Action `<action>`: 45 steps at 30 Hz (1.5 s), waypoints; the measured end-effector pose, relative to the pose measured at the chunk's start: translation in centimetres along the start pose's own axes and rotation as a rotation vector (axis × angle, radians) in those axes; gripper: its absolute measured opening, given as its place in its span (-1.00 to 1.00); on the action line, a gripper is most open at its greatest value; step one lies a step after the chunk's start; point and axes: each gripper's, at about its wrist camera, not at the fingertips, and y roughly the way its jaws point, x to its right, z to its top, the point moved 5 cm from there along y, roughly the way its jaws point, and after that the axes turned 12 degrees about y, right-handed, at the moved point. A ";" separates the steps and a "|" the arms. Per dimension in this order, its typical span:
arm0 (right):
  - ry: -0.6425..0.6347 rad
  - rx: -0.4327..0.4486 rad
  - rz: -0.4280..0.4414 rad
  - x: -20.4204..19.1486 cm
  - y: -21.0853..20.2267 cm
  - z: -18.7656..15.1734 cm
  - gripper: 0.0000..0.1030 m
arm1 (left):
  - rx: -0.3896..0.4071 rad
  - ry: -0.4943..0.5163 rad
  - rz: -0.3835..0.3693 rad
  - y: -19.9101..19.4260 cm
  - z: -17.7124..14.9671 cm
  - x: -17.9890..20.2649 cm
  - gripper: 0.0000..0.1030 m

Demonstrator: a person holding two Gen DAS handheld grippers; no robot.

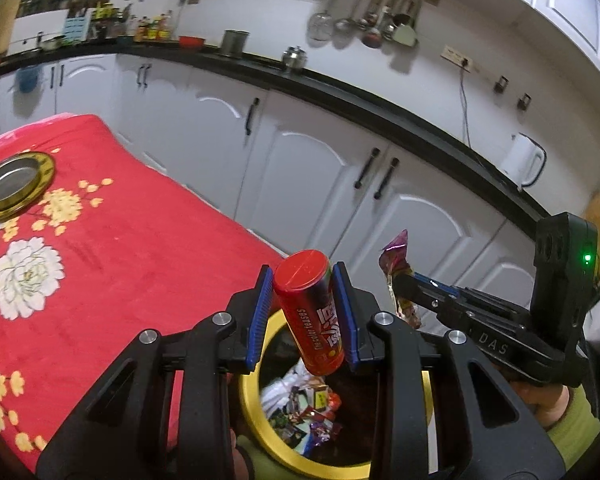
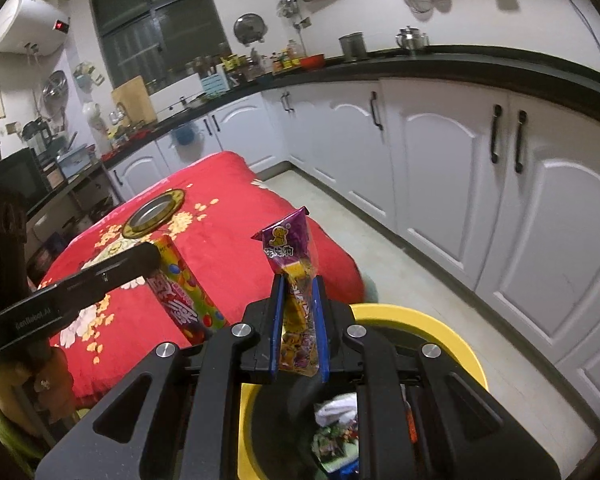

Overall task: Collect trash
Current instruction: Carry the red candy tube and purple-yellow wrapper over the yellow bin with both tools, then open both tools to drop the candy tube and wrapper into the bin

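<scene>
Left wrist view. Setting: kitchen, white cabinets (image 1: 312, 168) under a black counter, utensils hung on the wall; to the left a table under a red flowered cloth (image 1: 112, 248) bearing a metal dish with a gold rim (image 1: 16, 184).
- Left gripper (image 1: 305, 312): blue pads clamped on a red candy tube (image 1: 312, 312), gripped across its middle, lidded end tilted up and away. Held above the yellow-rimmed bin (image 1: 256, 412).
- Bin contents: mixed wrappers and white crumpled paper (image 1: 300, 408) low inside.
- Right gripper (image 1: 400, 280): seen side-on at right, closed on a purple snack wrapper (image 1: 396, 264), near the tube but apart from it.
- Handling, tube: judged a stiff, light cylinder with a smooth printed skin that may slip or pivot between flat pads; the mid-body hold looks sound.

Right wrist view. Setting: same kitchen from the other hand, window (image 2: 156, 20) and water heater (image 2: 24, 24) at back, pale floor beside the cabinets.
- Right gripper (image 2: 298, 320): jaws nearly together, pinching the purple snack wrapper (image 2: 294, 264) at its lower half; the sealed top stands free above the pads.
- Bin (image 2: 420, 320): yellow rim directly below and ahead, trash visible inside.
- Left gripper (image 2: 160, 256): enters from the left carrying the tube (image 2: 188, 300), over the cloth's edge (image 2: 236, 232) beside the bin.
- Handling, wrapper: judged thin, crinkly film, near weightless, floppy; it may cling to a pad on release
- Progress: both pieces are carried at the bin, neither yet dropped
</scene>
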 end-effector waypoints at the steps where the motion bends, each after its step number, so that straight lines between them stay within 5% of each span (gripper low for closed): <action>1: 0.003 0.003 -0.008 0.3 -0.3 -0.2 -0.73 | -0.001 0.007 -0.004 0.0 -0.1 0.3 -0.54; 21: 0.090 0.012 -0.101 5.5 -4.1 -4.8 -0.73 | -0.032 0.128 -0.065 2.7 -0.2 6.0 -0.54; 42: 0.176 -0.059 -0.086 7.0 -2.8 -8.1 -0.58 | -0.084 0.156 -0.097 5.5 -0.2 7.4 -0.54; 45: 0.178 -0.063 -0.091 7.1 -2.9 -8.3 -0.46 | -0.088 0.156 -0.091 5.6 -0.2 7.4 -0.31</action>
